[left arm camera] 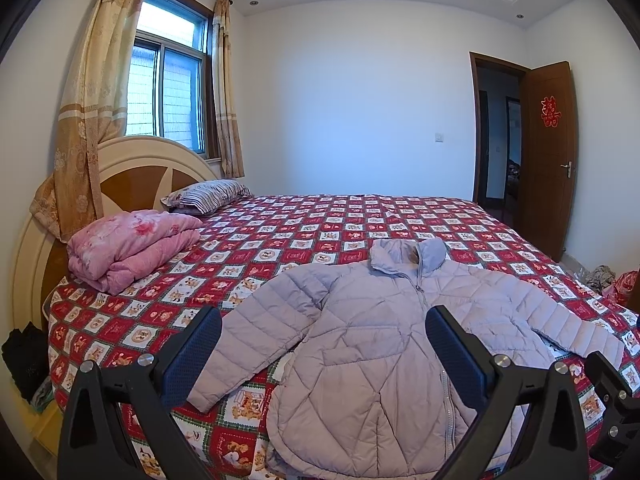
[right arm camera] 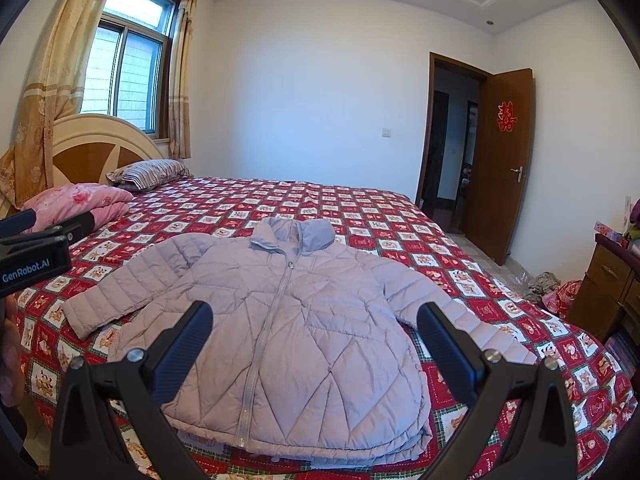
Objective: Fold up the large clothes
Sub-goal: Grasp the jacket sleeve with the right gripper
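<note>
A pale lilac quilted puffer jacket [left arm camera: 360, 340] [right arm camera: 296, 336] lies flat and zipped on the red patterned bedspread [left arm camera: 304, 224] [right arm camera: 320, 204], collar away from me, both sleeves spread out to the sides. My left gripper [left arm camera: 323, 336] hovers open above the jacket's left half, with nothing between its fingers. My right gripper [right arm camera: 315, 330] also stands open, over the jacket's lower middle, holding nothing. The left gripper's body [right arm camera: 32, 256] shows at the left edge of the right wrist view, with a hand [right arm camera: 10, 356] below it.
A folded pink quilt [left arm camera: 128, 248] and a striped pillow [left arm camera: 208, 196] lie by the headboard [left arm camera: 132, 176] at the left. An open wooden door [left arm camera: 548, 152] is at the far right. A wooden cabinet [right arm camera: 608, 288] and bags on the floor [right arm camera: 560, 292] sit right of the bed.
</note>
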Demonstrator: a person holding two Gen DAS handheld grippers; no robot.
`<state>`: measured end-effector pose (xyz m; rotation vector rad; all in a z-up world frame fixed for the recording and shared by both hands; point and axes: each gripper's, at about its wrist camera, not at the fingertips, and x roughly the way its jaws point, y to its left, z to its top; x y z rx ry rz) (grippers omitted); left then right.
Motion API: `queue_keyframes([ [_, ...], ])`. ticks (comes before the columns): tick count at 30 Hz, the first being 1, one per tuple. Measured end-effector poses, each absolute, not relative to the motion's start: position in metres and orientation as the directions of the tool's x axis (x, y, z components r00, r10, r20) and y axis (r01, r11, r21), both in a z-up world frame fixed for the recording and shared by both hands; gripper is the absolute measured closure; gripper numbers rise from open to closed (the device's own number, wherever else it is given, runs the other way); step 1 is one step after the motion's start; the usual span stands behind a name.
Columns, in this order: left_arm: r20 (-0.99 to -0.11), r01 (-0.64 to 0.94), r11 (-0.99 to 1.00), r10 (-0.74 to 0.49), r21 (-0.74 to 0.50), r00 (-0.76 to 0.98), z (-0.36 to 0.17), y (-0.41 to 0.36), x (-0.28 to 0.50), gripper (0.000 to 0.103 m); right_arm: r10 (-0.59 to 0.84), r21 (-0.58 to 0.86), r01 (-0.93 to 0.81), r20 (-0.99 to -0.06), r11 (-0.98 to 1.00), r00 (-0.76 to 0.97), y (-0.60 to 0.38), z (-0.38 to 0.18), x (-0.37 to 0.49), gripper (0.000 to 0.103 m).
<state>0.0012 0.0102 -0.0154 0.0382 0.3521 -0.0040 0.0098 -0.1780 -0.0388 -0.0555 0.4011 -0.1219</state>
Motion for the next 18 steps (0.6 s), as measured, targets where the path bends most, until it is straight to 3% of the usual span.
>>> queue_keyframes([
  [10,-0.401,0.032,0.998,-0.004,0.063,0.916,-0.045,-0.004,0.042,0.001,-0.132,-0.048,0.123,-0.442,0.991,0.887,-0.196,-0.06,0.032,0.0],
  [18,-0.495,0.081,0.985,0.004,0.151,0.869,-0.103,-0.048,0.124,0.001,-0.267,0.012,0.329,-0.558,0.944,0.786,-0.294,-0.106,0.064,0.0],
])
